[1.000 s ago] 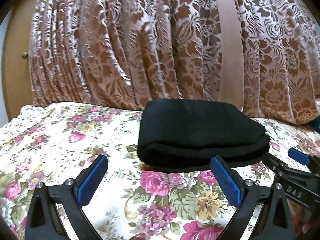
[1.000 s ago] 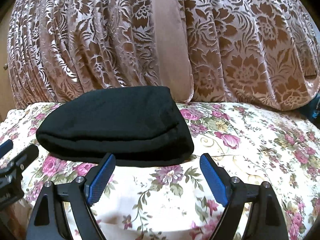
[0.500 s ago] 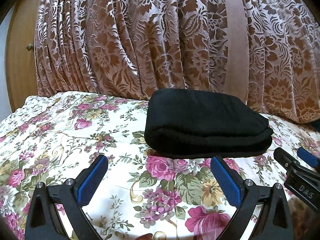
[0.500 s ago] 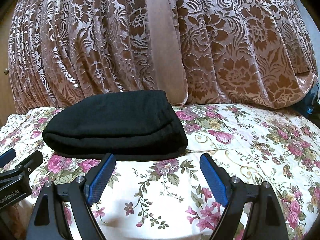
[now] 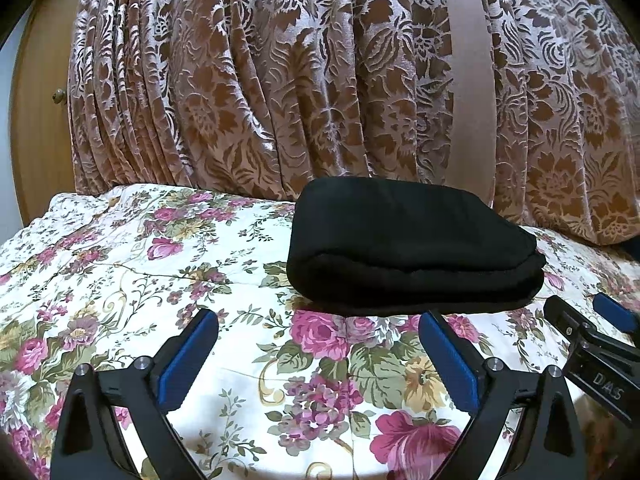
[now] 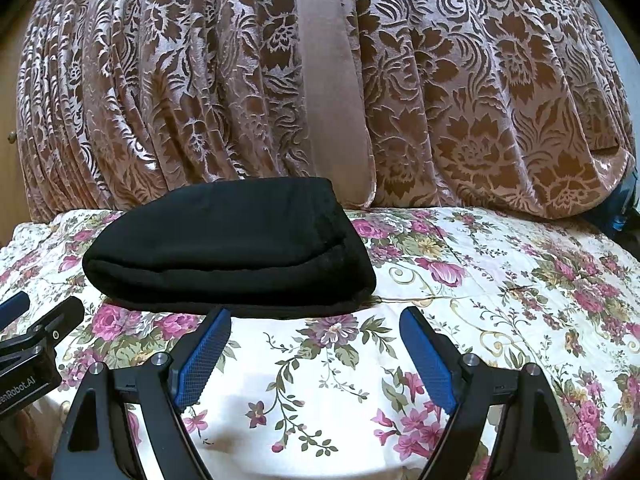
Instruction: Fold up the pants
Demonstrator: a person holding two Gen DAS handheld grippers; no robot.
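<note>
**Folded black pants lie on the floral bed, both grippers wide and empty**

A brown curtain [image 5: 248,92] with a pale leaf-and-flower pattern fills the back of both views, and a plain beige strip runs down it behind the bundle. Below it spreads the bedspread [image 5: 120,264], cream with pink roses and green leaves, covering the whole near surface.

The black pants [image 5: 408,244] sit on the bedspread as 1 thick folded bundle, its rounded fold edge facing the cameras, its far side close to the foot of the curtain. In the right wrist view the pants [image 6: 228,248] lie left of centre; in the left wrist view they lie right of centre, so the bundle is between the 2 grippers' lines of sight.

The left gripper [image 5: 318,332] has its blue-padded fingers spread wide, with only bedspread between them, just short of the bundle's near edge. The right gripper [image 6: 316,330] stands equally wide and grips nothing; its left pad tip overlaps the bundle's near edge in the picture, and contact cannot be told.
</note>
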